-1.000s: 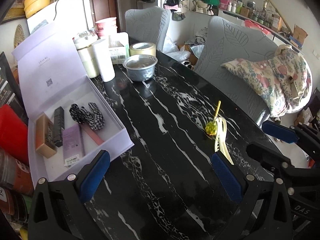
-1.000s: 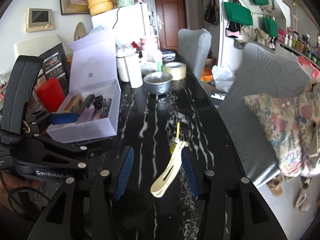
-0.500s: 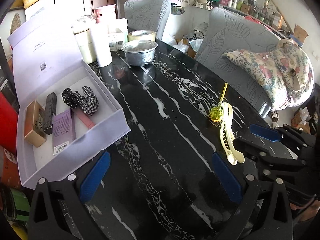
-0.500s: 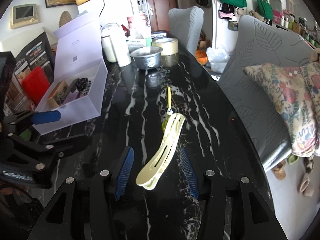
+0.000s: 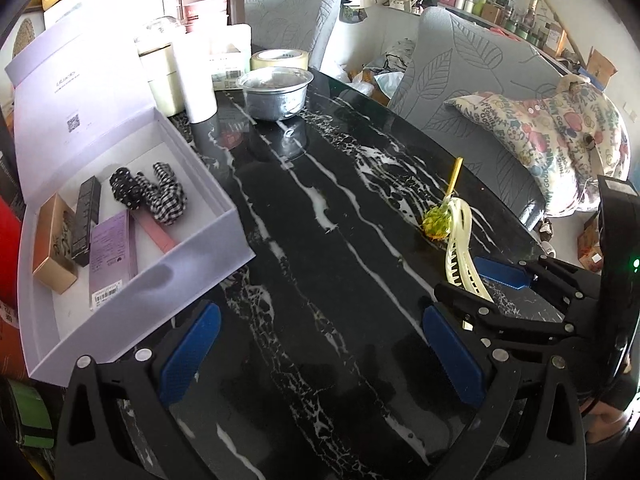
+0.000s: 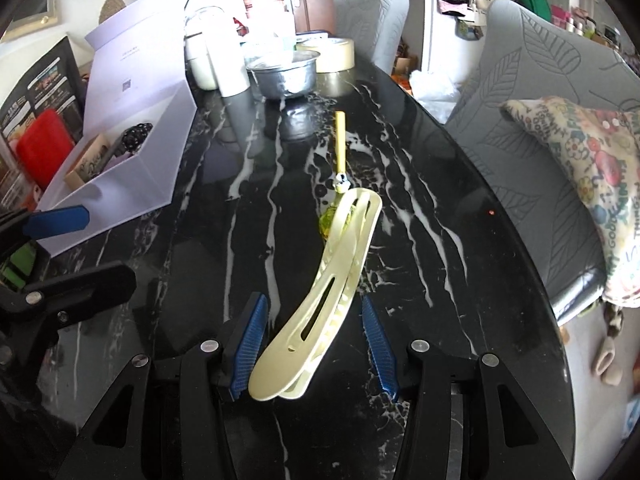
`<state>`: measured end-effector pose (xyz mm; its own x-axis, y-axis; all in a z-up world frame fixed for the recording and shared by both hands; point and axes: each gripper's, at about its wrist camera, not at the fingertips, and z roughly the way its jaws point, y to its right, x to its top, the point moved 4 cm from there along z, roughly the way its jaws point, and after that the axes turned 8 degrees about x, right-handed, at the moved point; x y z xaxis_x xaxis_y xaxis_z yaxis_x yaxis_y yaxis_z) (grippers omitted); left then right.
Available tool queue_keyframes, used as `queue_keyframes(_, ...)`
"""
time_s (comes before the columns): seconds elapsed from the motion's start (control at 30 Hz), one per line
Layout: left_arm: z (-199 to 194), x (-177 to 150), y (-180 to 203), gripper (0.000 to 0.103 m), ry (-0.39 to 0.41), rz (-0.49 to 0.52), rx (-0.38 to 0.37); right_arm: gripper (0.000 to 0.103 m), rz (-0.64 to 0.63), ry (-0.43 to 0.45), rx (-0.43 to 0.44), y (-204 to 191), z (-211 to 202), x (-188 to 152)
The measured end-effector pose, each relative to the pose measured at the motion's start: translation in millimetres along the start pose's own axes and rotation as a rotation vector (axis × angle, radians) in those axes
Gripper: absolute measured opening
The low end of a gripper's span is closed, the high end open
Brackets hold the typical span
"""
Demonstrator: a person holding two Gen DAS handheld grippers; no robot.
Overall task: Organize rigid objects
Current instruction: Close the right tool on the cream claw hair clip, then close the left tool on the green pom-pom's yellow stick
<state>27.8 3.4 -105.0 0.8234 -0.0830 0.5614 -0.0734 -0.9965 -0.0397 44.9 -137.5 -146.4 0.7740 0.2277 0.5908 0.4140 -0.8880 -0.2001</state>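
1. Right gripper (image 6: 316,340) stands parted around the cream hair clip (image 6: 324,300); its blue pads seem just clear of the clip, though contact is hard to judge.
2. The clip lies on the black marble table (image 6: 248,184); its far end is beside a gold hairpin (image 6: 341,148).
3. Left gripper (image 5: 320,356) is released, holding nothing; the lavender box (image 5: 208,184) sits just to its left.
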Motion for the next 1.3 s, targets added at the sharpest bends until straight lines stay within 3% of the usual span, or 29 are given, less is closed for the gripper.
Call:
queue_keyframes(0.03,0.5,1.4,1.6,0.103,0.003,0.005,-0.002,0.045,0.001,0.002,-0.010,0.8,0.0,-0.1)
queue_keyframes(0.1,1.9,4.5,5.3,0.103,0.014,0.016,-0.006,0.023,-0.003,0.012,-0.022,1.9,-0.5,-0.6)
queue_keyframes(0.13,2.3,6.4,7.8,0.103,0.023,0.022,-0.007,0.022,-0.006,0.015,-0.029,3.3,-1.3,-1.6)
queue_keyframes(0.33,9.6,15.7,27.2,0.103,0.048,0.066,-0.043,0.022,0.013,0.024,0.008,12.3,-13.1,-8.2)
queue_keyframes(0.67,43.1,22.3,53.5,0.103,-0.016,0.028,-0.157,0.022,0.071,0.057,-0.011,41.9,-35.1,-14.7)
queue_keyframes(0.83,57.0,25.8,64.4,0.094,-0.033,0.040,-0.185,0.022,0.078,0.058,-0.006,48.0,-36.1,-16.7)
queue_keyframes(0.9,61.4,27.3,68.3,0.085,-0.041,0.043,-0.193,0.022,0.081,0.058,-0.003,50.7,-35.9,-16.6)
queue_keyframes(1.13,66.7,37.1,85.4,0.078,0.000,0.103,-0.187,0.022,0.086,0.068,-0.017,60.8,-39.2,-14.1)
queue_keyframes(1.2,67.5,38.9,90.0,0.071,0.007,0.114,-0.195,0.022,0.092,0.068,-0.016,63.2,-39.4,-14.0)
queue_keyframes(1.3,69.5,40.4,95.8,0.068,0.006,0.127,-0.198,0.022,0.101,0.065,-0.016,66.0,-38.6,-14.8)
